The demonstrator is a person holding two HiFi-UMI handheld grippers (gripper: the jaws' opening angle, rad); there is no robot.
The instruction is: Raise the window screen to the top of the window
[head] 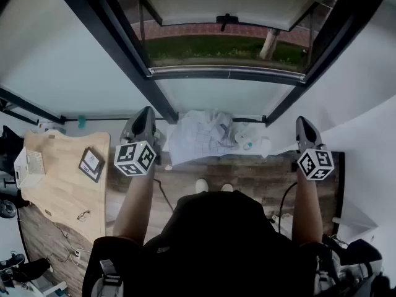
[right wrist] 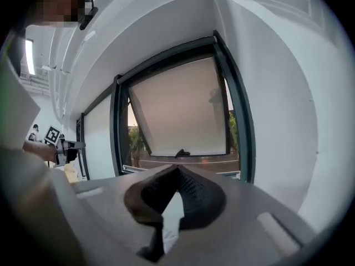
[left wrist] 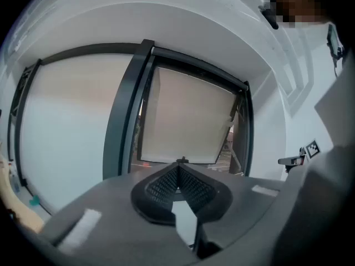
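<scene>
Two grippers are held out level side by side, each with one marker cube on top. The left gripper (head: pixel 144 117) (left wrist: pixel 178 169) has its jaws pressed together with nothing between them, and the right gripper (head: pixel 305 126) (right wrist: pixel 177 170) is closed and empty too. The cubes (head: pixel 134 158) (head: pixel 315 164) carry only black-and-white square patterns, with no words to read.

Both grippers face one dark-framed window (right wrist: pixel 239 121). One pale panel (right wrist: pixel 180 107) (left wrist: pixel 188 121) (head: pixel 223 2) fills the upper part of the opening. Its lower edge runs side to side, with a single small dark handle (right wrist: pixel 182 153) (head: pixel 227 20) at the middle. The panel looks tilted, lower edge outward, and whether it is the screen itself I cannot tell. Trees and grass show under it.

Below the window lies a crumpled checked cloth (head: pixel 198 135). On the left, a wooden tabletop (head: pixel 62 190) carries one dark frame (head: pixel 91 164) and one pair of glasses (head: pixel 83 215).
</scene>
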